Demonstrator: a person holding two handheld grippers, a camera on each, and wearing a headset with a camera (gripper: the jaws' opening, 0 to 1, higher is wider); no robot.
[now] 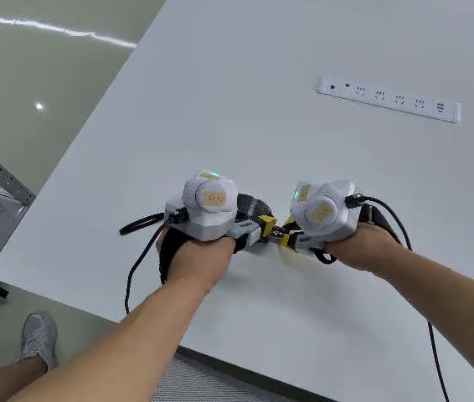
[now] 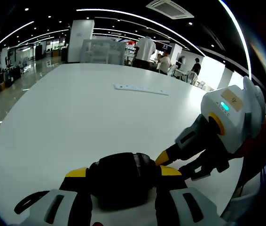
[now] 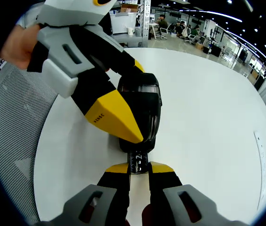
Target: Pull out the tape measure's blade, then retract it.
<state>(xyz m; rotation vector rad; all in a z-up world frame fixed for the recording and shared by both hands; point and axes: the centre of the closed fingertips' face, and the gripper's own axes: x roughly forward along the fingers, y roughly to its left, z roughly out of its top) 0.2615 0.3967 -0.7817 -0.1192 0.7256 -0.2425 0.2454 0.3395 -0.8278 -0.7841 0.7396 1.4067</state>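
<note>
Left tool (image 2: 123,173) clamped on black tape measure (image 2: 119,184), bottom centre of left gripper view. Right tool (image 3: 137,168) pinching short exposed blade (image 3: 137,159), bottom centre of right gripper view, close to tape measure. Both low over white table (image 1: 245,100), lower middle of head view. Power strip (image 1: 388,99) upper right, well apart.

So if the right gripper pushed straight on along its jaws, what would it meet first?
The tape measure's black case, just ahead: the right gripper is shut on the blade, which runs straight into it. The gap looks short, though depth is unclear.
</note>
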